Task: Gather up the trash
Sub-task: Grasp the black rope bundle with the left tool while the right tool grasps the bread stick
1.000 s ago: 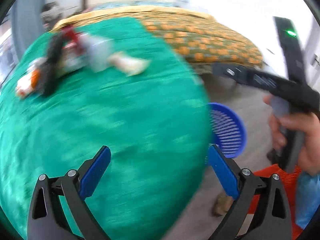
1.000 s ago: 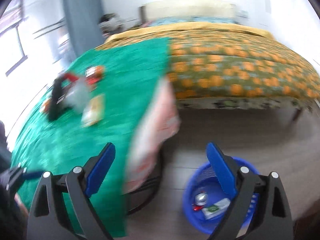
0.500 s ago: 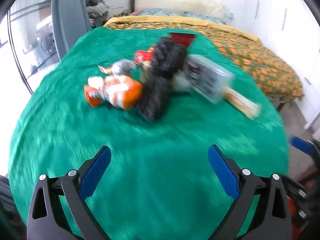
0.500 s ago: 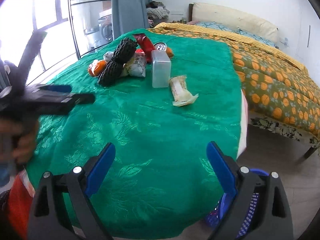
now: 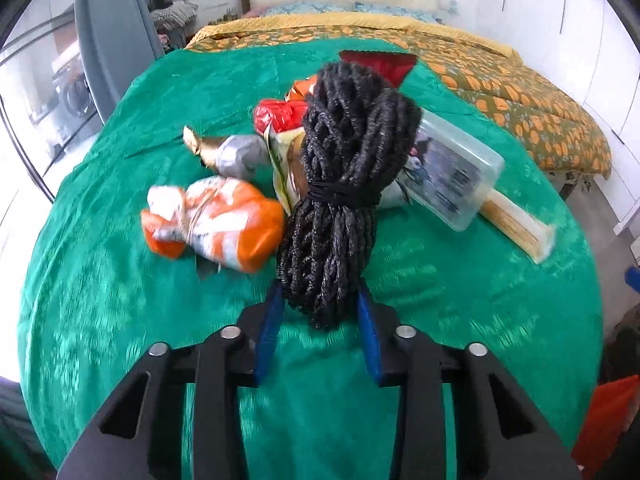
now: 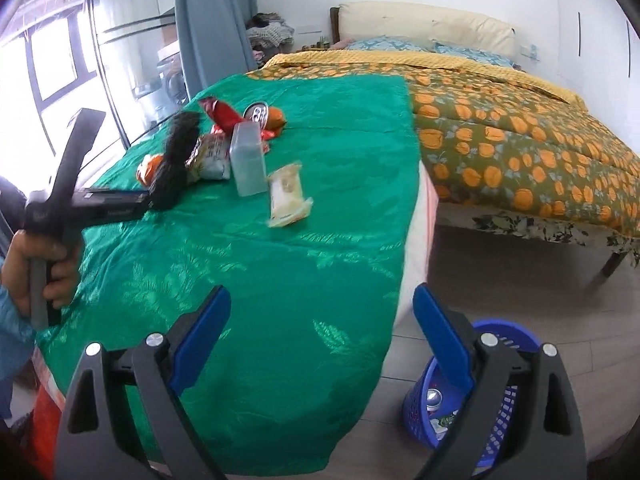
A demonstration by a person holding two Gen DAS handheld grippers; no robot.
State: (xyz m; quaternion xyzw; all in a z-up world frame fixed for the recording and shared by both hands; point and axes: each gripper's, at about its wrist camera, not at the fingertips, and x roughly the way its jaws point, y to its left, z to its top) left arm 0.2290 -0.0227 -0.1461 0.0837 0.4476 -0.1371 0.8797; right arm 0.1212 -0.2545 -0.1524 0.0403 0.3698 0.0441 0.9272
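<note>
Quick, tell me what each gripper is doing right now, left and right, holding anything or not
Left gripper: closed on the near end of the black rope bundle.
Right gripper: open, holding nothing, above the green tablecloth edge.

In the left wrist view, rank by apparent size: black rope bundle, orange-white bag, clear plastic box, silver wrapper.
1. black rope bundle, nearest the camera
2. orange-white bag and clear plastic box, too close to rank
3. silver wrapper

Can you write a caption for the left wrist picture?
Left gripper closes on a black braided rope bundle among trash on the green cloth-covered table.
</note>
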